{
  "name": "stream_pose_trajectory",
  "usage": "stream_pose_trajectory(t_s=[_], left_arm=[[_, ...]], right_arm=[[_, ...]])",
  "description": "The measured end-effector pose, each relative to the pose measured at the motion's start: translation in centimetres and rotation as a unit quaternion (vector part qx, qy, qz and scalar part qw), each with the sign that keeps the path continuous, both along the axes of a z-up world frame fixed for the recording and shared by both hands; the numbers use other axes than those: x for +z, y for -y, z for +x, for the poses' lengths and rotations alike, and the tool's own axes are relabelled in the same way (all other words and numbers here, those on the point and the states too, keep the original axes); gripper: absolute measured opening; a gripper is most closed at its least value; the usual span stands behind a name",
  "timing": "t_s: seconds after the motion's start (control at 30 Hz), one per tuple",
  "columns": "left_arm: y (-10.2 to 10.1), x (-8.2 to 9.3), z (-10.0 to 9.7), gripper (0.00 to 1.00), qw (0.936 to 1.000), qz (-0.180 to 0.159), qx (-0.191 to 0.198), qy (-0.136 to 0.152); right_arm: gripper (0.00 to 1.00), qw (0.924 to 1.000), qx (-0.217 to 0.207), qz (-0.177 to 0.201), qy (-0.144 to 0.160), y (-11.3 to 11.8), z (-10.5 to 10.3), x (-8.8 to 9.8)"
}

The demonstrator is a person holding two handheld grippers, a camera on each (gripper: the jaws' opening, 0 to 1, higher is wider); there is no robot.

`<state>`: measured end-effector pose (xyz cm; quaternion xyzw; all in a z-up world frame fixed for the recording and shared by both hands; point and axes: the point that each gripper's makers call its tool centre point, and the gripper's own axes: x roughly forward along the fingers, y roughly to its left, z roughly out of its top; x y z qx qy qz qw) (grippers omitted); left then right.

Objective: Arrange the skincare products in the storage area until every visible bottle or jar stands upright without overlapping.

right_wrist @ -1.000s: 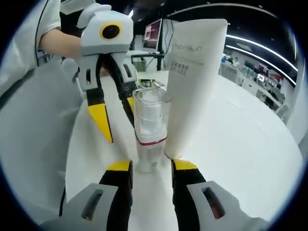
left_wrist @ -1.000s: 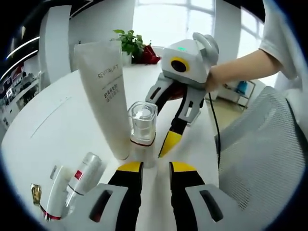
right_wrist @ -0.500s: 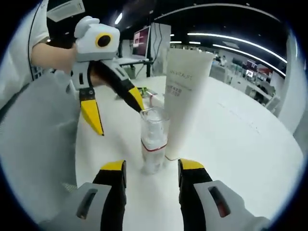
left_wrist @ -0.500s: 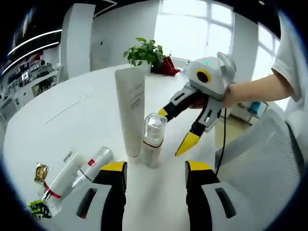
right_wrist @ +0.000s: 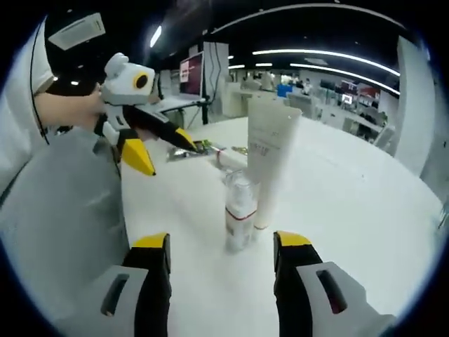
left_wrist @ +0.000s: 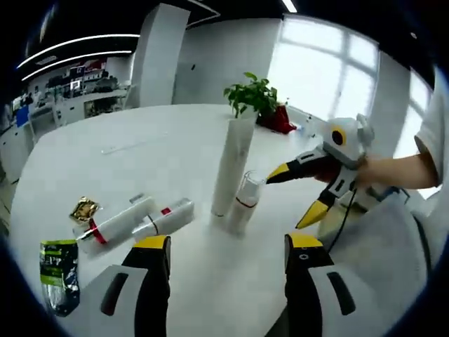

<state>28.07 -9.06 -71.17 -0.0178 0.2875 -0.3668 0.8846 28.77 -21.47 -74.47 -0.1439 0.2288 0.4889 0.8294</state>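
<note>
Left gripper (left_wrist: 223, 247) is released and holds nothing — right gripper (right_wrist: 222, 242) likewise. Next, I judge: take the two lying bottles (left_wrist: 133, 219) at ten o'clock one at a time, gripping mid-body. The white tube (left_wrist: 229, 167) and clear-capped bottle (left_wrist: 243, 203) stand upright at twelve o'clock, just beside each other on the table (left_wrist: 105, 161).

white round table (left_wrist: 105, 154) bears an upright tube (left_wrist: 231, 165), upright bottle (left_wrist: 243, 203), two lying bottles (left_wrist: 133, 221), sachets (left_wrist: 59, 270)
</note>
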Motion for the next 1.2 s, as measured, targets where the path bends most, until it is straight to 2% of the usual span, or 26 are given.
stream_pose_trajectory(t_s=[0.13,0.23,0.3,0.47,0.63,0.67,0.77,0.8,0.87,0.9,0.97,1.0,1.1,1.17,1.2], left_arm=[[-0.7,0.3,-0.9,0.66,0.9999,-0.007,0.008,0.003],[-0.9,0.7,-1.9,0.77,0.9998,-0.012,0.006,0.016],[-0.9,0.7,-2.6,0.84,0.9997,-0.005,-0.004,0.026],[-1.4,0.4,-3.9,0.99,0.9995,0.015,-0.003,0.027],[-2.4,0.3,-5.0,0.99,0.9996,0.024,0.009,0.015],[-3.1,0.5,-4.8,0.99,0.9992,0.027,0.017,0.025],[-4.1,1.0,-5.0,0.99,0.9985,0.029,0.032,0.034],[-4.9,1.6,-4.7,0.99,0.9969,0.033,0.049,0.051],[-5.8,2.0,-4.7,0.99,0.996,0.029,0.066,0.053],[-6.8,2.0,-4.5,0.99,0.9951,0.024,0.081,0.051],[-8.3,1.5,-4.6,0.99,0.9958,0.022,0.084,0.031],[-8.9,1.5,-4.7,0.99,0.9957,0.025,0.084,0.03],[-9.3,1.6,-5.3,0.99,0.997,0.019,0.072,0.019],[-9.3,2.3,-5.4,0.99,0.9975,-0.006,0.058,0.039],[-9.4,2.7,-5.6,0.99,0.9973,-0.037,0.056,0.029]], right_arm=[[0.62,0.9999,-0.011,0.008,-0.003,0.2,-0.8,0.4],[0.65,0.9998,-0.015,0.012,-0.005,0.1,-1.5,0.8],[0.65,0.9997,-0.018,0.015,-0.008,0.2,-1.9,0.9],[0.66,0.9994,-0.022,0.024,-0.015,0.3,-3.4,1.4],[0.66,0.9989,-0.027,0.031,-0.022,0.3,-4.3,1.8],[0.66,0.9989,-0.028,0.033,-0.019,0.4,-4.4,2.0],[0.66,0.9985,-0.035,0.038,-0.017,0.5,-4.4,2.4],[0.67,0.9984,-0.037,0.04,-0.017,0.5,-4.4,2.5],[0.67,0.9979,-0.046,0.042,-0.018,0.6,-4.5,2.8],[0.68,0.9977,-0.05,0.042,-0.02,0.6,-4.6,2.8],[0.7,0.9968,-0.061,0.044,-0.025,0.8,-4.7,2.9],[0.71,0.9961,-0.072,0.044,-0.027,1.0,-4.7,2.9],[0.76,0.9948,-0.087,0.044,-0.03,1.3,-4.8,3.1],[0.77,0.9928,-0.103,0.047,-0.039,1.5,-4.9,3.1],[0.79,0.9908,-0.115,0.052,-0.048,1.6,-4.9,3.1]])
